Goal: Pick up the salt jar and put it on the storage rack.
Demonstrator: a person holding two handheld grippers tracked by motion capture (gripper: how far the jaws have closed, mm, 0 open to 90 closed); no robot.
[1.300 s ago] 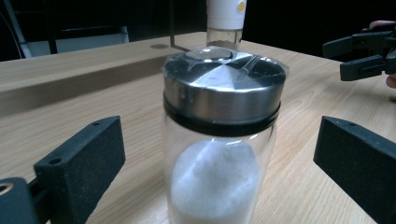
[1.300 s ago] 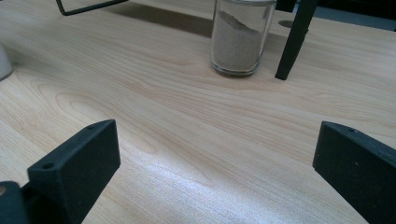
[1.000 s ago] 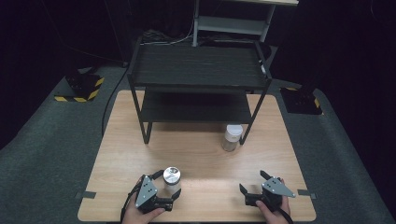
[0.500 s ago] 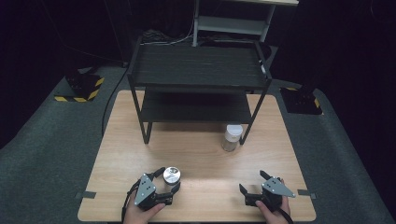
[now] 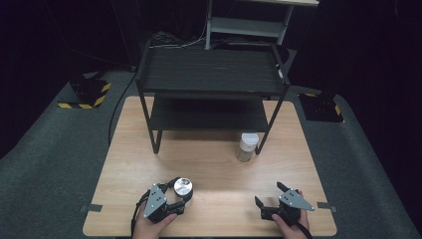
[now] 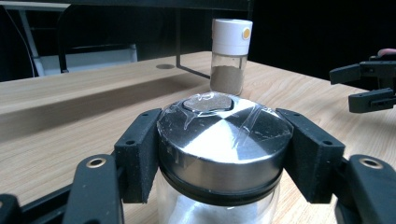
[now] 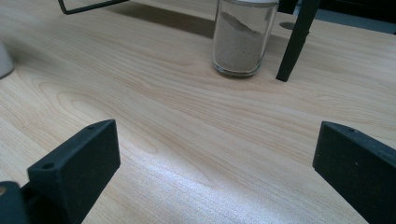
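**Left gripper clamped on the steel-lidded jar, right gripper spread wide**

At the near left of the wooden table (image 5: 214,164), the left gripper (image 5: 175,199) is closed around the steel-lidded jar (image 5: 182,188). From the high view the jar is little more than a shiny disc beside the hand. The left gripper view shows more: both black pads press against the lid's rim on either side, a piece of clear tape crosses the lid, and the glass body stands on the table below.

Further back, right of centre, the white-capped spice jar (image 5: 247,146) stands upright just beside the front right leg of the black shelf rack (image 5: 211,69). Its brownish powder and an orange dot on the cap show in the left gripper view.

At the near right, the right gripper (image 5: 271,198) rests with its jaws spread apart, holding nothing; its own view shows bare table between them.
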